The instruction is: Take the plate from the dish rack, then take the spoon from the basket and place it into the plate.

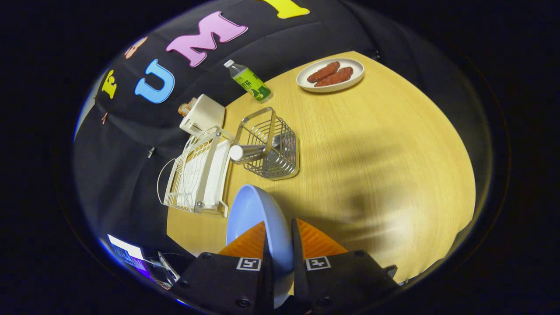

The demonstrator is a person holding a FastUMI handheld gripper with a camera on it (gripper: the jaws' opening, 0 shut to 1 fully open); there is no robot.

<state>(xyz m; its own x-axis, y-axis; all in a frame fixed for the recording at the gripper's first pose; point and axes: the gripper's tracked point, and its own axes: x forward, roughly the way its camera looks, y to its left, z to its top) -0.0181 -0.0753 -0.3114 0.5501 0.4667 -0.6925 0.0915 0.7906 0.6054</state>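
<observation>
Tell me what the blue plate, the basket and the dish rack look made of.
Plate, clamped in the gripper: smooth matte blue, likely plastic or glazed ceramic. Basket: bare shiny wire, apparently steel. Dish rack: thin wire coated white, probably painted metal.

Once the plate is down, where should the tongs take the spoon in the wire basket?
Take the spoon by its pale handle end, which sticks out past the wire basket rim toward the dish rack. Come from that side. The tongs now clamp the blue plate.

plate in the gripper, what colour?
Light blue plate, clamped between the fingers; gripper view.
</observation>
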